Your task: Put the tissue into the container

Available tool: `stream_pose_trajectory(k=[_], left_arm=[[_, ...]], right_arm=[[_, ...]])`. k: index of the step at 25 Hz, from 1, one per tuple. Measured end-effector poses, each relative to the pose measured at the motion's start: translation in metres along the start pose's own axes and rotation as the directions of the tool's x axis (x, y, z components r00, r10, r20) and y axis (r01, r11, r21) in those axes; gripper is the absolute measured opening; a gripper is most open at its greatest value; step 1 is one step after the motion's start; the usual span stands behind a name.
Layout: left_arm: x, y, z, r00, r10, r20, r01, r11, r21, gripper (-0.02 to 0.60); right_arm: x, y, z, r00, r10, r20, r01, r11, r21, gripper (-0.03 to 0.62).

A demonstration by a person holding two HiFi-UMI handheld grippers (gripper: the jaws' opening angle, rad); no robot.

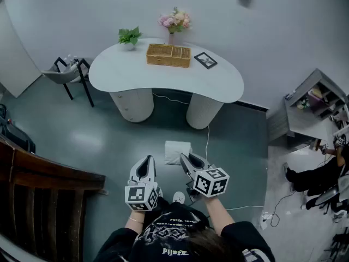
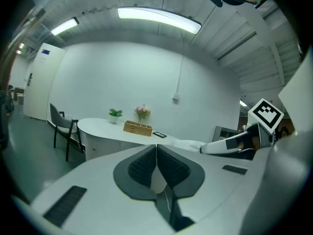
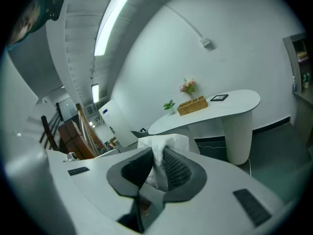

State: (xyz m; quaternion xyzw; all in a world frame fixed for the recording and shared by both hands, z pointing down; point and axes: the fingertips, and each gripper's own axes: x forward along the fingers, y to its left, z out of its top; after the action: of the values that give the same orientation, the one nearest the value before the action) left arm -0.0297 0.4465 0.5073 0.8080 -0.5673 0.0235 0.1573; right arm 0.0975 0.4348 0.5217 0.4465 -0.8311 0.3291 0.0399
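A white tissue (image 1: 177, 151) hangs from my right gripper (image 1: 184, 158), which is shut on it; the right gripper view shows the tissue (image 3: 164, 146) pinched between the dark pads. My left gripper (image 1: 145, 164) is held beside it on the left, shut with nothing between its pads (image 2: 156, 165). The container, a woven wicker basket (image 1: 168, 54), stands far ahead on the white table (image 1: 117, 72); it also shows small as the basket (image 2: 137, 128) in the left gripper view and the basket (image 3: 192, 105) in the right gripper view.
On the table stand a potted green plant (image 1: 129, 37), a vase of pink flowers (image 1: 174, 22) and a black picture frame (image 1: 205, 60). A chair (image 1: 69, 72) is left of the table, dark wooden furniture (image 1: 38, 195) at my left, a cable (image 1: 207, 141) on the floor.
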Motion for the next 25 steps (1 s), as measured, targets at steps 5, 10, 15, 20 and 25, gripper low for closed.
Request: stream_pose_trajectory(k=[5, 10, 15, 20, 25], left_arm=[[-0.005, 0.018, 0.007, 1.0, -0.005, 0.014, 0.005, 1.0, 0.006, 0.026], [-0.002, 0.04, 0.015, 0.999, -0.026, 0.036, 0.027, 1.0, -0.014, 0.026], [0.002, 0.064, 0.015, 0.998, -0.051, 0.04, 0.052, 0.999, -0.016, 0.026], [0.009, 0.074, 0.019, 0.996, -0.085, 0.029, 0.085, 0.996, -0.008, 0.026], [0.025, 0.077, 0.019, 0.996, -0.089, 0.026, 0.089, 0.996, 0.001, 0.026]], right_arm=[[0.013, 0.012, -0.004, 1.0, -0.009, -0.002, 0.009, 1.0, 0.008, 0.091], [0.029, 0.02, 0.004, 1.0, -0.011, 0.02, 0.009, 0.999, 0.052, 0.092], [0.049, 0.03, 0.006, 0.999, -0.034, 0.04, 0.032, 0.999, 0.038, 0.092], [0.065, 0.038, 0.014, 0.996, -0.043, 0.077, 0.037, 0.997, 0.074, 0.094], [0.079, 0.033, 0.016, 0.997, -0.035, 0.062, 0.031, 0.998, 0.06, 0.094]])
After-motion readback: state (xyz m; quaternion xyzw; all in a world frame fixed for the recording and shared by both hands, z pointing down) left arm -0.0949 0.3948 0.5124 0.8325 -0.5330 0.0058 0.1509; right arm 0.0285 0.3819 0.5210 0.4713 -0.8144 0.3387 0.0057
